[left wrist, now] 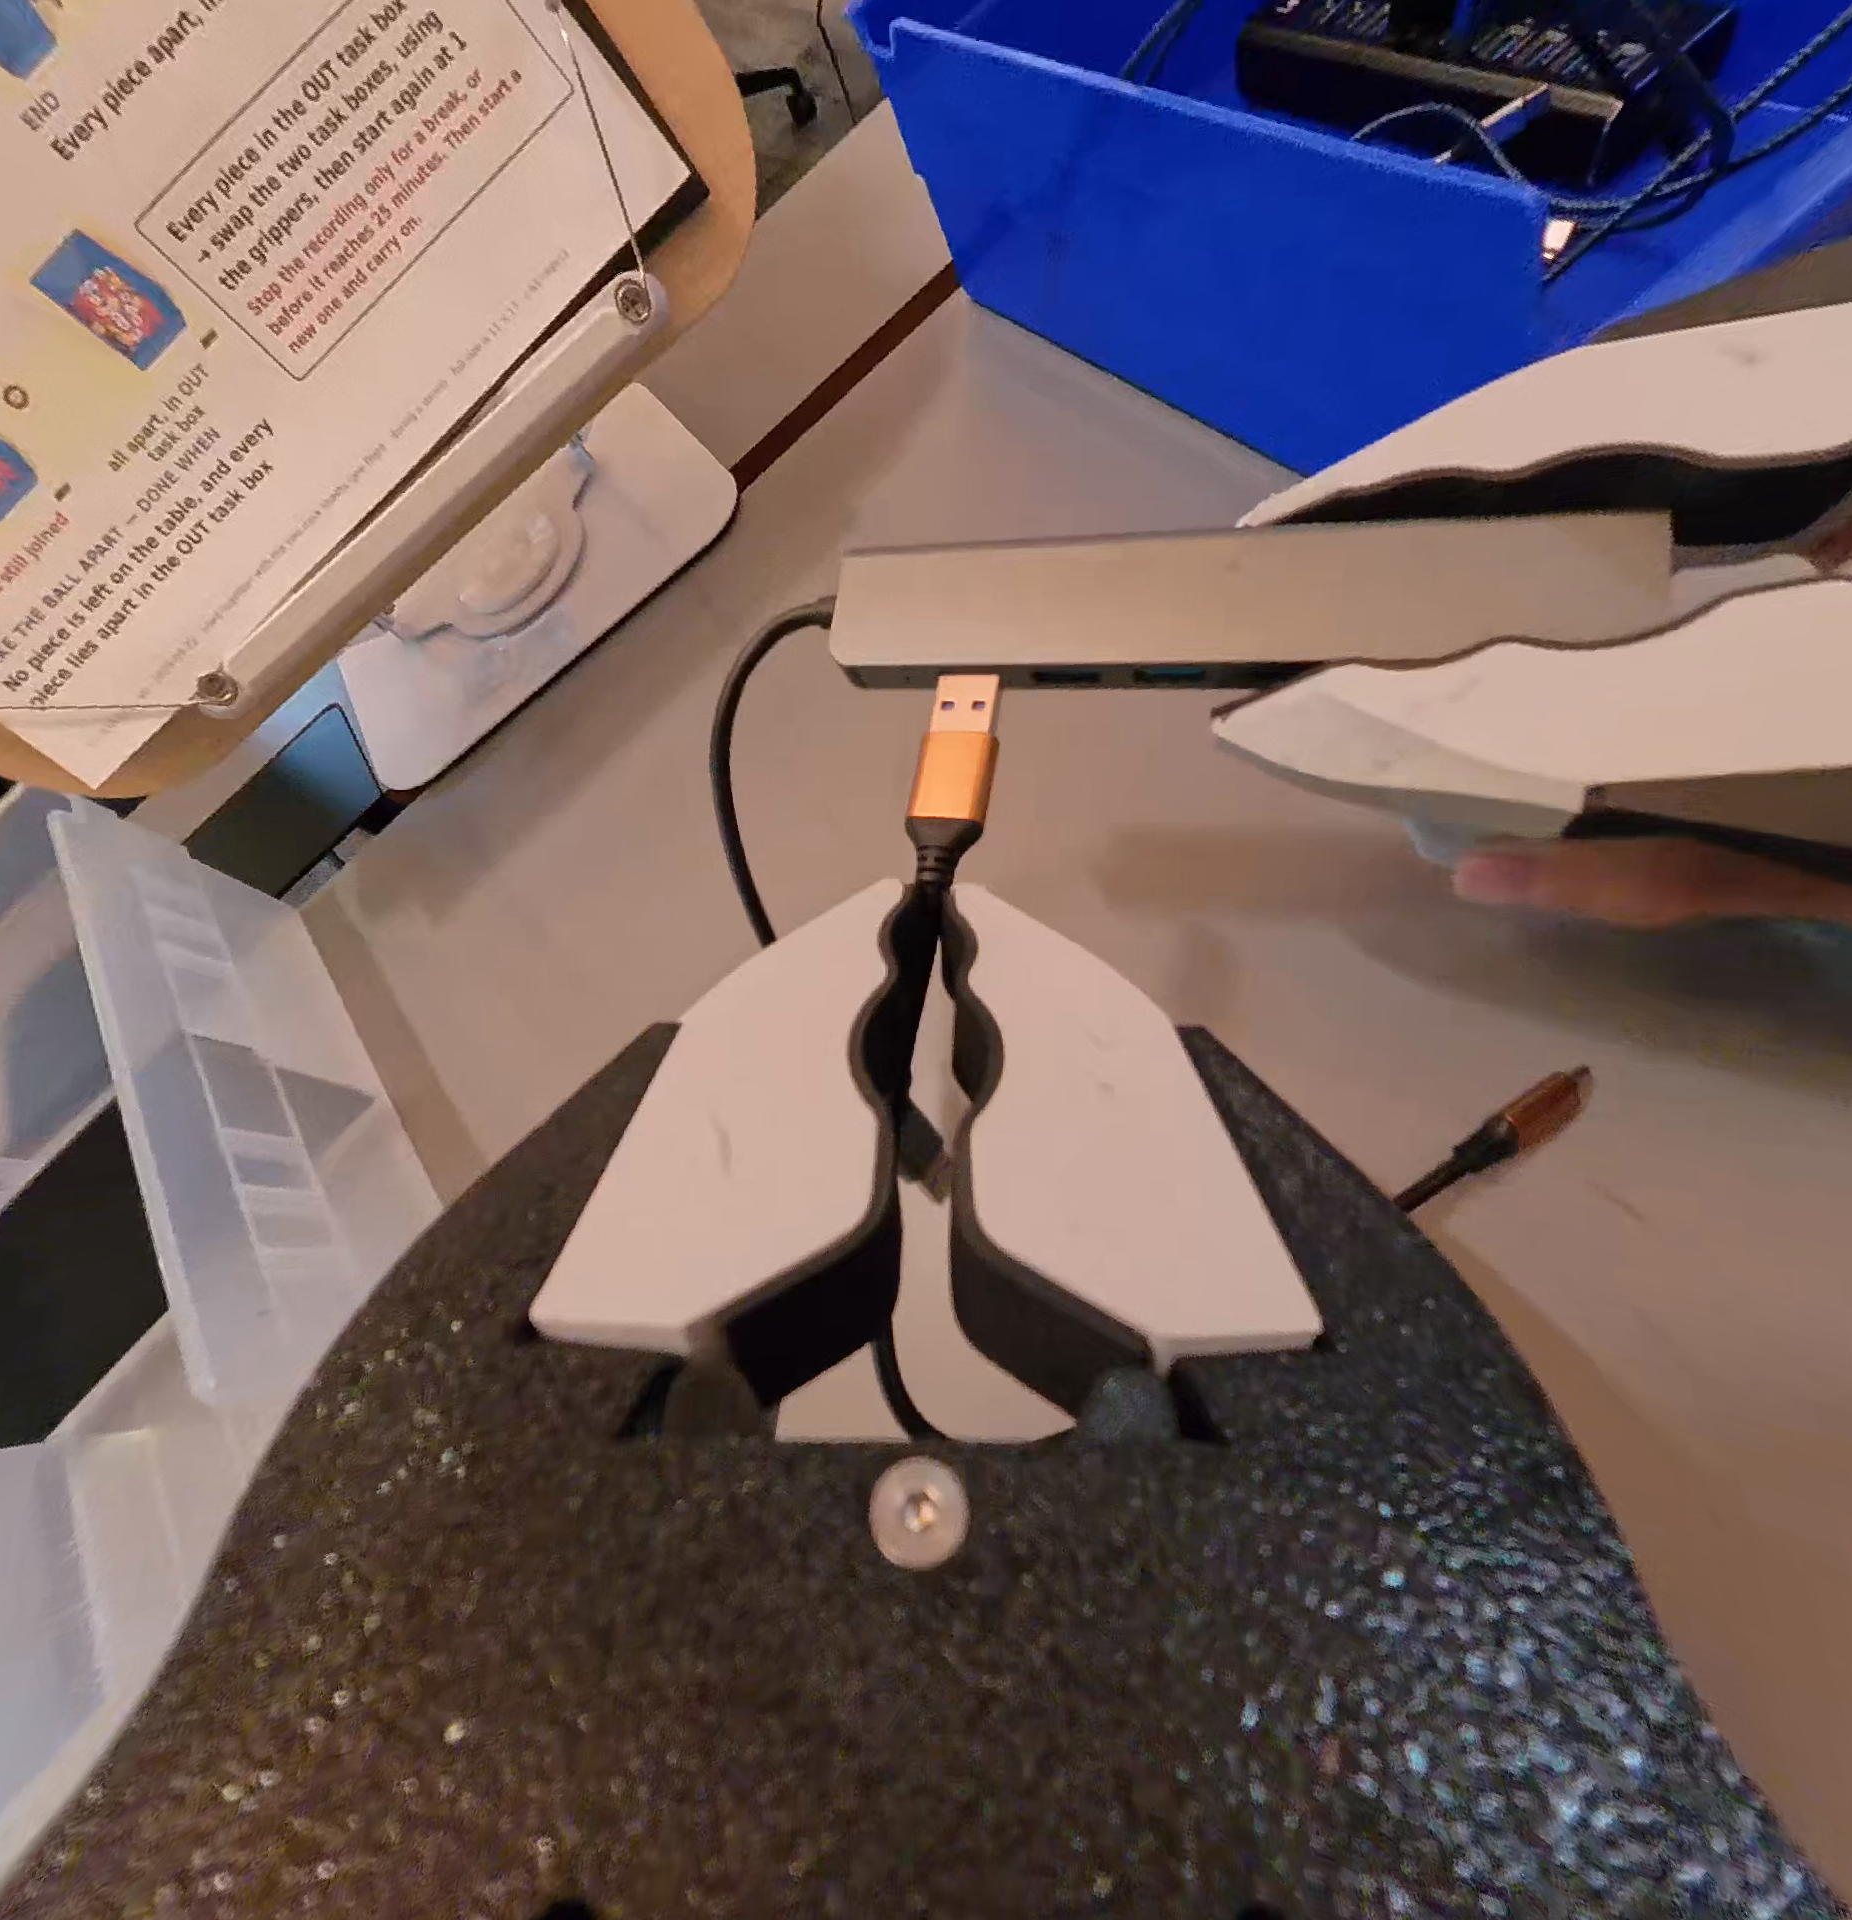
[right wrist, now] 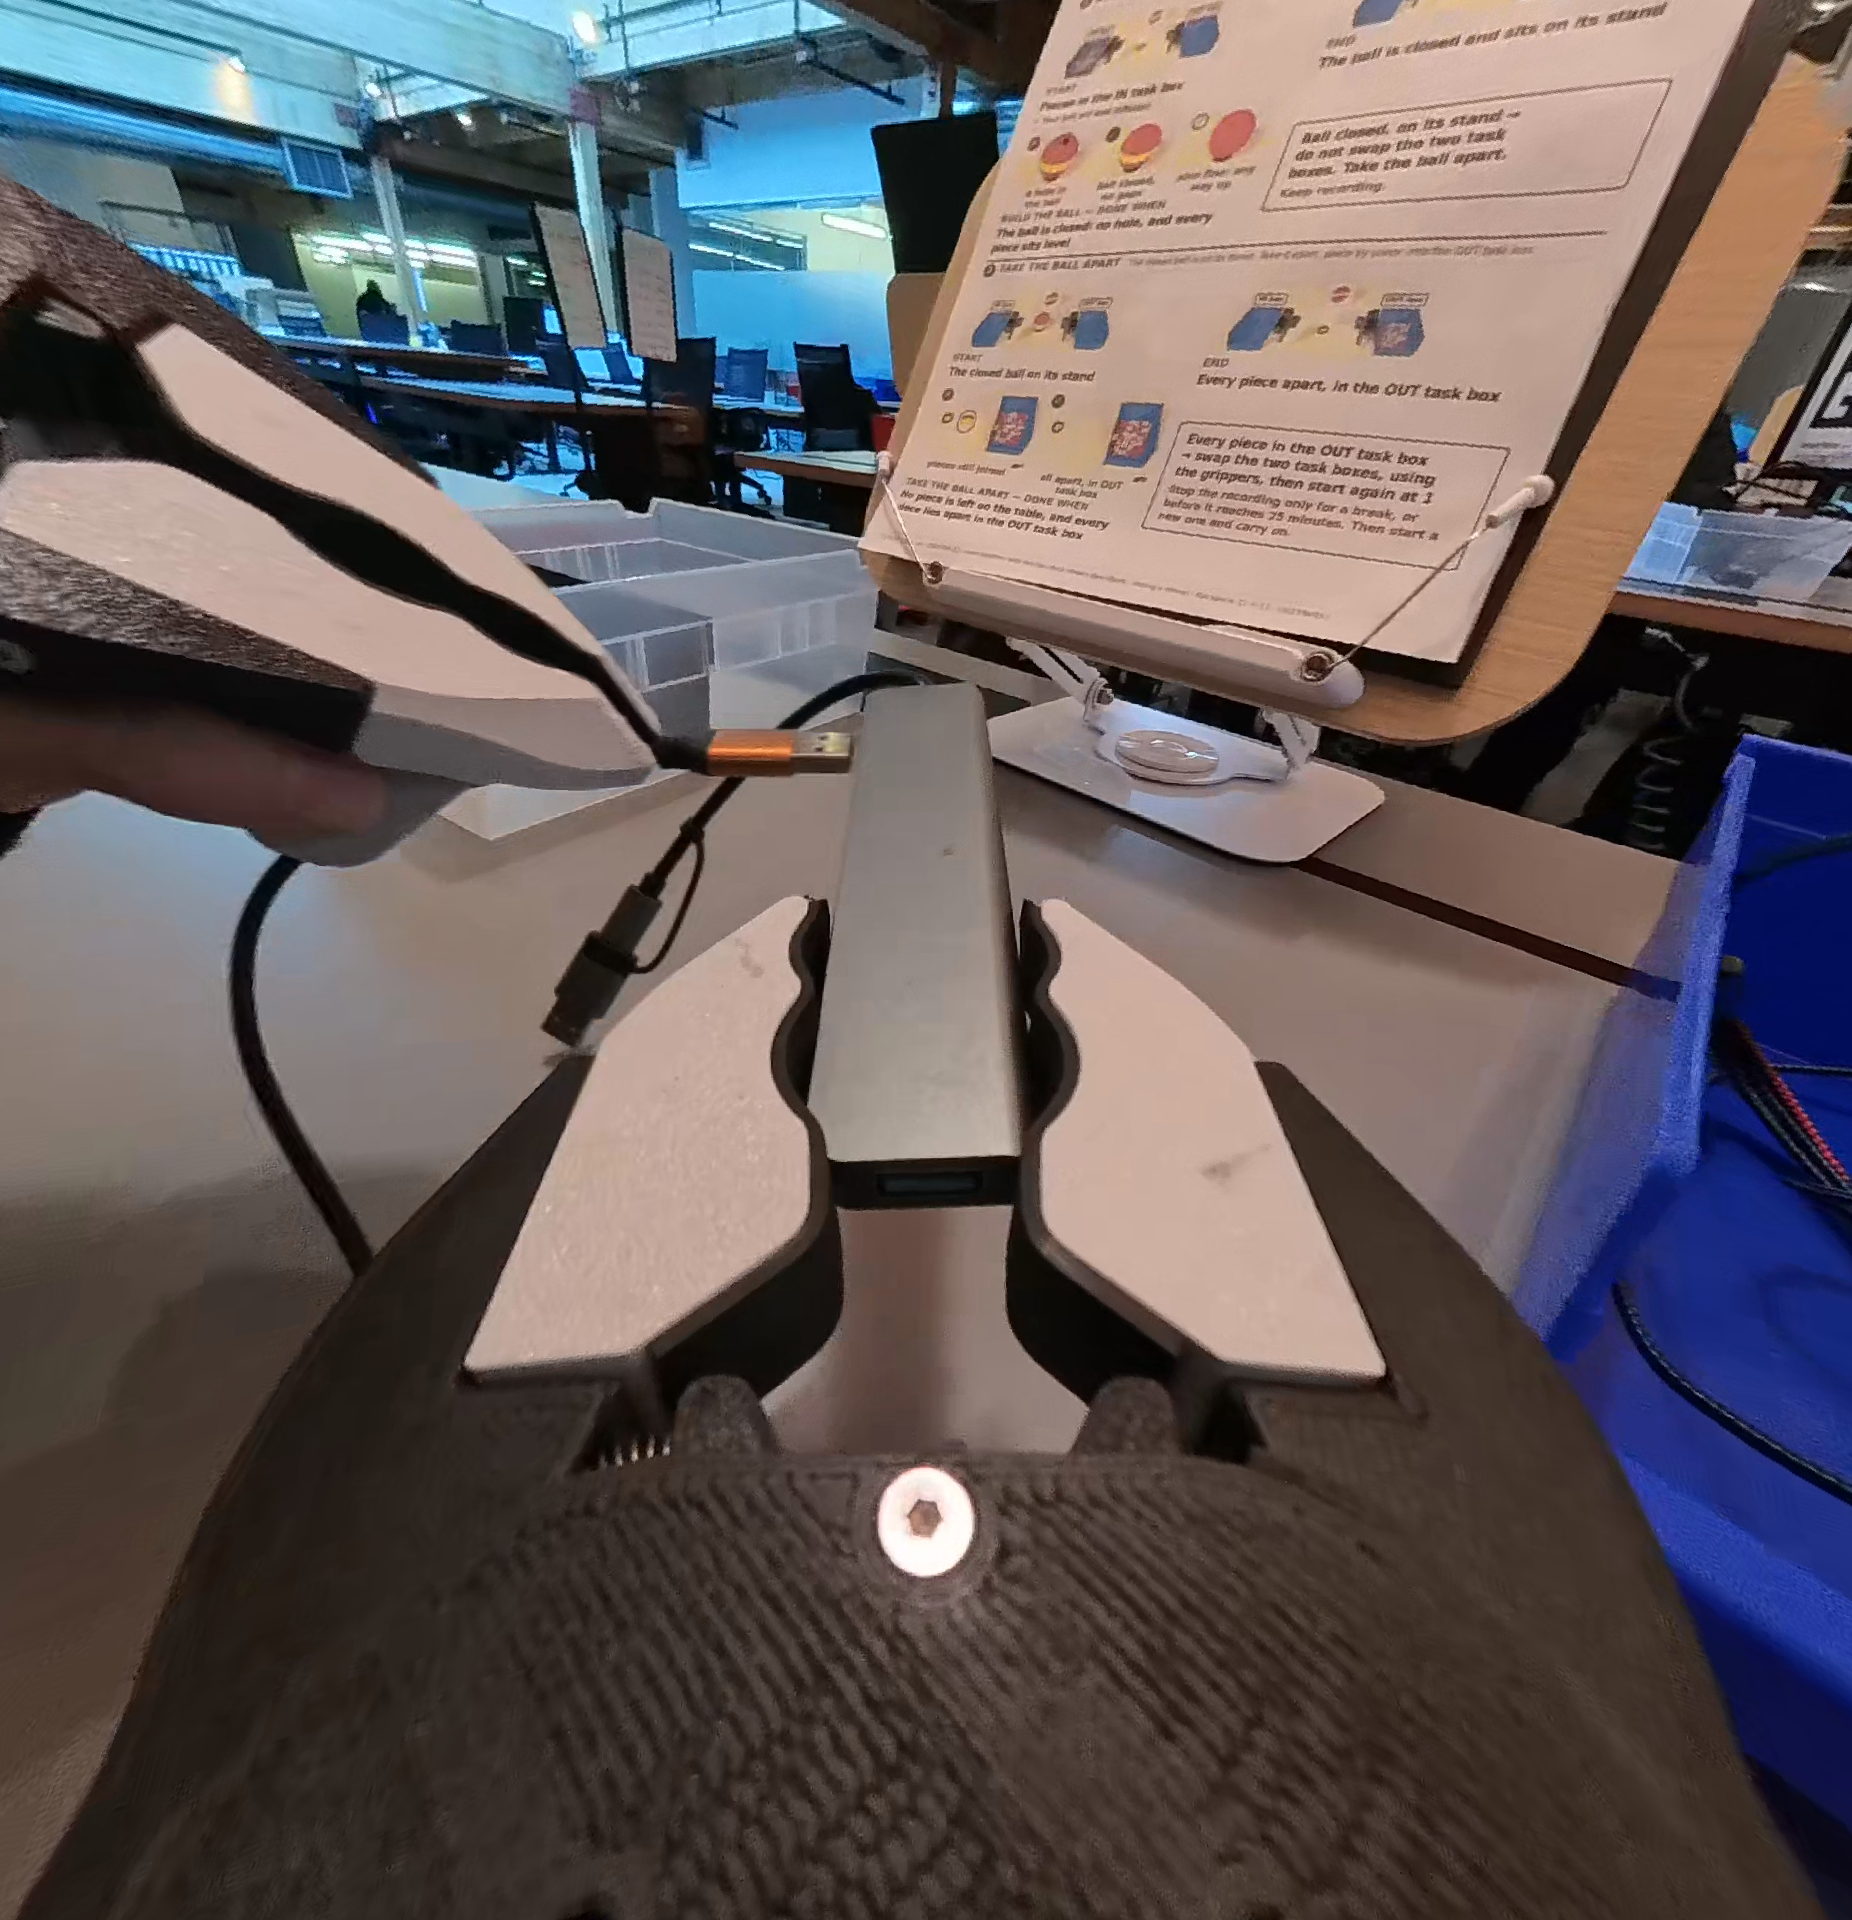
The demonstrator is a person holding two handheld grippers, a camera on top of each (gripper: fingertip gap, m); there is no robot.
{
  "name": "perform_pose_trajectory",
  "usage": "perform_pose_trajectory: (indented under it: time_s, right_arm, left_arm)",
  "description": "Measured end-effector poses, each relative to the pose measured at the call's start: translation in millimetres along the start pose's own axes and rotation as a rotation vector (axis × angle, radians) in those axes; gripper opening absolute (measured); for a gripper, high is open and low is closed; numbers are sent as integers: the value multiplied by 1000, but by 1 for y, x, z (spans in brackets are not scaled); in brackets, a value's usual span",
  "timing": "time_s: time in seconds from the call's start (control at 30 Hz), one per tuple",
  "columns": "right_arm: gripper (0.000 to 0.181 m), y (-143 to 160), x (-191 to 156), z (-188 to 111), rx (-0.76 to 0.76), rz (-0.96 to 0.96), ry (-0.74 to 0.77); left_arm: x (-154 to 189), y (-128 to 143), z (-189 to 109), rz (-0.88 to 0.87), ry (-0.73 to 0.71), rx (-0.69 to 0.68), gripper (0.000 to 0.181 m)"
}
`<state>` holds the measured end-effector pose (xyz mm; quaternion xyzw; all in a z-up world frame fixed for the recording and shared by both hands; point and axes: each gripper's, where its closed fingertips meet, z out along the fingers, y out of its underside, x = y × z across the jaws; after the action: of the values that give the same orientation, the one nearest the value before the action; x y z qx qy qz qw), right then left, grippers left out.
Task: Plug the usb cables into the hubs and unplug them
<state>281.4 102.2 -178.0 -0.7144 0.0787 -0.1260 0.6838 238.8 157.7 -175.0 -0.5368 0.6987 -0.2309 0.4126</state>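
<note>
The left gripper (left wrist: 924, 894) is clenched on the black USB cable (left wrist: 922, 997) just behind its orange plug (left wrist: 955, 764). The plug projects beyond the fingertips, its metal tip at a side port of the grey hub (left wrist: 1244, 603). The right gripper (right wrist: 922, 914) grasps the hub between its fingers.

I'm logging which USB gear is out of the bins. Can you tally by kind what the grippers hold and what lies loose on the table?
Grey hub, held in the right gripper: 1
Orange-collared USB plug on its cable, held in the left gripper: 1
Copper-coloured plug loose on the table: 1
Total: 3
</note>
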Motion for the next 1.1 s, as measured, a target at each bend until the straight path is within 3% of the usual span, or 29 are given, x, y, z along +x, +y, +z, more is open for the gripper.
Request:
perform_pose_trajectory:
  time_s: [0.37, 0.7, 0.83, 1.0, 1.1]
  right_arm:
    - [35, 0, -4, 0, -4, -13, -19]
    - [35, 1, -8, 0, -4, -27, -38]
    - [35, -2, -5, -2, 14, 21, -62]
    - [35, -5, -3, -4, 45, 62, -56]
    - [35, -6, -2, -4, 57, 81, -63]
  left_arm:
    - [0, 0, -2, 25, -39, 11, 2]
    - [-1, 0, -1, -75, -2, 78, 2]
    - [1, -2, 1, -99, 27, 152, 2]
    - [2, -9, 0, -63, 29, 349, 3]
    - [7, -8, 3, -92, 75, 410, 11]
